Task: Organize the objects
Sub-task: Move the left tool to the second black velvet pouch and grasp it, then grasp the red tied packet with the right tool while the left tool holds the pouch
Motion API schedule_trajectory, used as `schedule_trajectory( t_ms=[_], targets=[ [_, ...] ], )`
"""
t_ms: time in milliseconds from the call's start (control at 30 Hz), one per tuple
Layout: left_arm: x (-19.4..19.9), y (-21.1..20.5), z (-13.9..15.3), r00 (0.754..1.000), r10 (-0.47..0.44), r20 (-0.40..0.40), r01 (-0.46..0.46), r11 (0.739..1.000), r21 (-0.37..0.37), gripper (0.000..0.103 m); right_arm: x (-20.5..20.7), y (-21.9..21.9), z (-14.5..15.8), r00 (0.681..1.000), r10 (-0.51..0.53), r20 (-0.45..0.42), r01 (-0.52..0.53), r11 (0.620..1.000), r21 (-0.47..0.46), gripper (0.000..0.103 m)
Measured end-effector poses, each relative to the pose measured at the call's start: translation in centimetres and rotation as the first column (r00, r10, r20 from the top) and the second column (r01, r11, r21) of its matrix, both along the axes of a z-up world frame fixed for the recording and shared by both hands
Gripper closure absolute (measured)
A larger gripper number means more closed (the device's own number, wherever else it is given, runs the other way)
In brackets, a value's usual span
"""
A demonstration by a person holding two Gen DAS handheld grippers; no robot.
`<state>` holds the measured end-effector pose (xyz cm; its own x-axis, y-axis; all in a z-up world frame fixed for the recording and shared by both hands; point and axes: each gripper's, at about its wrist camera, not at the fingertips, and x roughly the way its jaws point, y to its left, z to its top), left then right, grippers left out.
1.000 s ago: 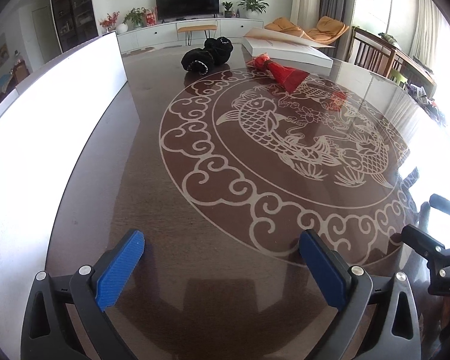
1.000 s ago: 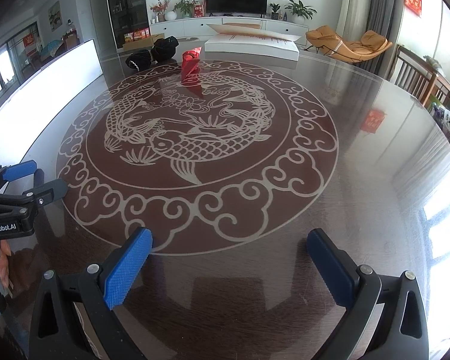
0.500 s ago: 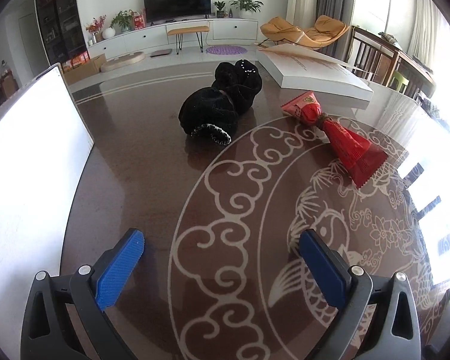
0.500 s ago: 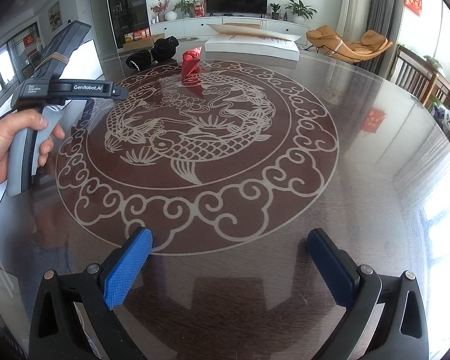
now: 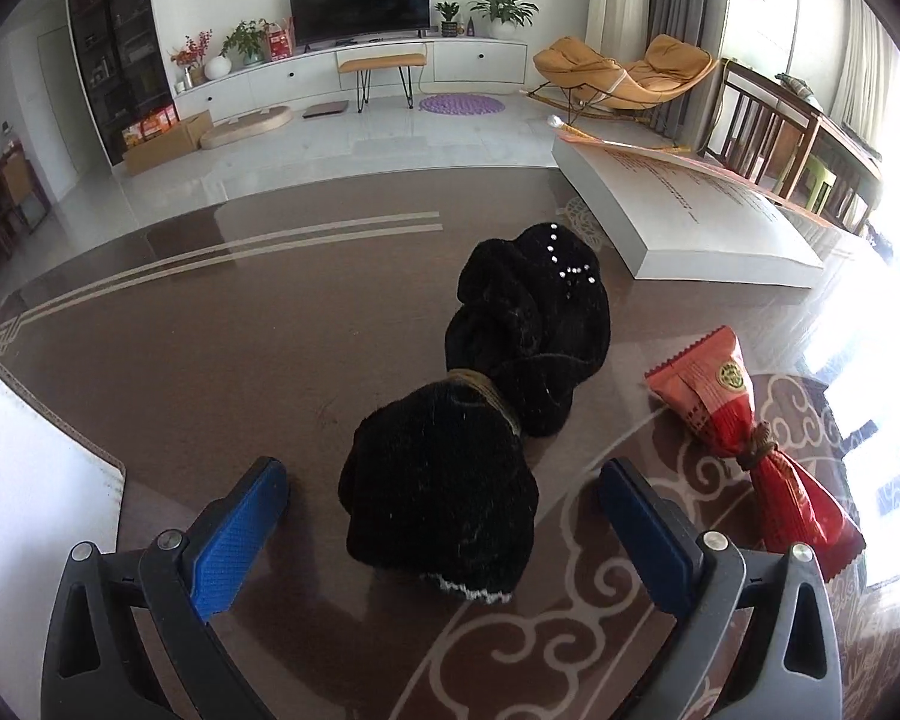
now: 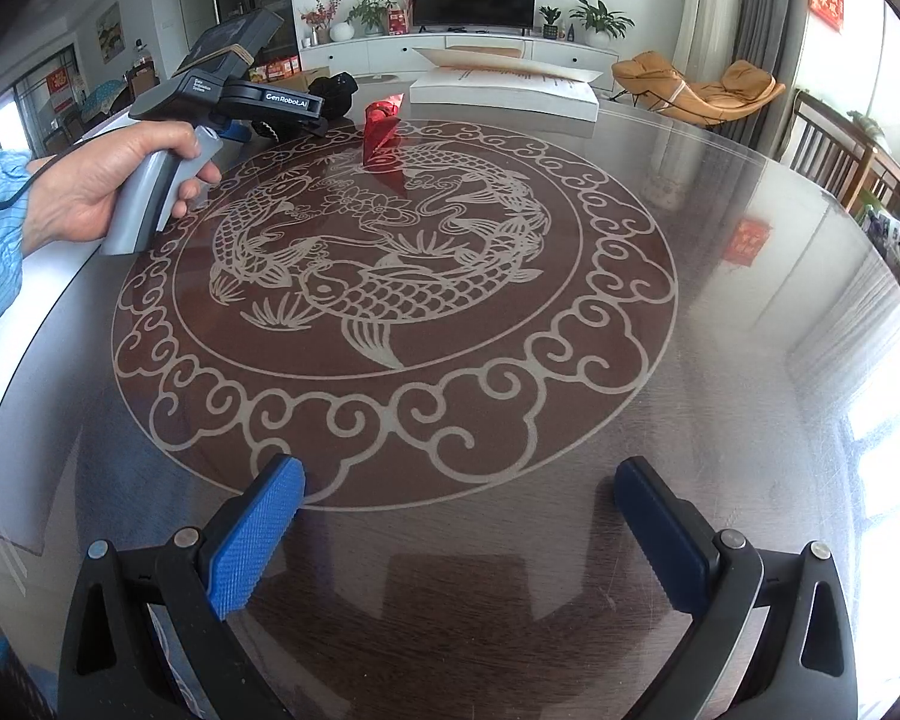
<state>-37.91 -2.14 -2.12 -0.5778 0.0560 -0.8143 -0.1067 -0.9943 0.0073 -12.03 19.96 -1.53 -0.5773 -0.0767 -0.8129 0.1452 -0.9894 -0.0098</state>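
Observation:
A black knitted bundle, tied in the middle with a band, lies on the dark round table. My left gripper is open, its blue pads on either side of the bundle's near end, not touching it. A red wrapped packet, tied in the middle, lies just right of the bundle. In the right wrist view the bundle and the red packet sit at the far side, with the hand-held left gripper body in front of them. My right gripper is open and empty over the near table edge.
A white flat box with a red-edged sheet on top lies at the table's far right. A white board lies along the left edge. The table carries a large fish-and-cloud pattern. Wooden chairs stand at the right.
My left gripper has moved forward across the table to the black bundle, which now sits between its open pads. My right gripper has stayed still.

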Motion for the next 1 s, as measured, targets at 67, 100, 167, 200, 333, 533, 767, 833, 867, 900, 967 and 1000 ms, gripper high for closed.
schedule_trajectory(
  t_ms=[67,100,167,200,333,533,767,833,867,900,967,1000],
  targets=[
    [-1.2,0.0,0.0,1.000,0.021,0.000,-0.021,1.000,-0.001,0.000,0.0,0.0,0.0,1.000,0.000,0.000,0.000,1.000,0.000,0.000],
    [-1.5,0.1,-0.1,0.999,0.033,-0.001,-0.033,0.999,-0.001,0.000,0.0,0.0,0.0,1.000,0.000,0.000,0.000,1.000,0.000,0.000],
    [-2.1,0.2,-0.1,0.999,0.047,-0.002,-0.047,0.999,-0.007,0.000,0.0,0.0,0.0,1.000,0.000,0.000,0.000,1.000,0.000,0.000],
    [-2.1,0.3,-0.1,0.999,0.045,-0.005,-0.045,0.999,-0.009,0.000,0.0,0.0,0.0,1.000,0.000,0.000,0.000,1.000,0.000,0.000],
    [-0.6,0.9,0.5,0.998,0.014,-0.060,-0.015,1.000,-0.022,0.065,0.0,0.0,0.0,1.000,0.000,0.000,0.000,1.000,0.000,0.000],
    [6.0,0.5,0.5,0.997,0.059,-0.056,-0.058,0.998,0.019,0.068,0.0,0.0,0.0,1.000,0.000,0.000,0.000,1.000,0.000,0.000],
    [17.7,0.9,0.5,0.997,0.057,-0.058,-0.057,0.998,-0.002,0.068,0.0,0.0,0.0,1.000,0.000,0.000,0.000,1.000,-0.001,0.000],
    [20.8,0.9,0.5,0.997,0.055,-0.058,-0.056,0.998,-0.008,0.067,0.0,0.0,0.0,1.000,0.000,0.000,0.000,1.000,-0.001,0.000],
    [22.2,1.0,0.6,0.997,0.057,-0.059,-0.057,0.998,-0.008,0.067,0.0,0.0,0.0,1.000,0.000,0.000,0.000,1.000,-0.001,0.000],
    [23.5,1.0,0.5,0.997,0.057,-0.059,-0.057,0.998,-0.008,0.067,0.0,0.0,0.0,1.000,0.000,0.000,0.000,1.000,-0.001,0.000],
    [25.6,1.0,0.5,0.997,0.053,-0.059,-0.054,0.999,-0.009,0.067,0.0,0.0,0.0,1.000,0.000,0.001,0.000,1.000,-0.001,0.000],
    [26.2,1.0,0.6,0.997,0.050,-0.059,-0.050,0.999,-0.007,0.067,0.0,0.0,0.0,1.000,0.000,0.001,0.000,1.000,-0.001,0.000]
  ],
)
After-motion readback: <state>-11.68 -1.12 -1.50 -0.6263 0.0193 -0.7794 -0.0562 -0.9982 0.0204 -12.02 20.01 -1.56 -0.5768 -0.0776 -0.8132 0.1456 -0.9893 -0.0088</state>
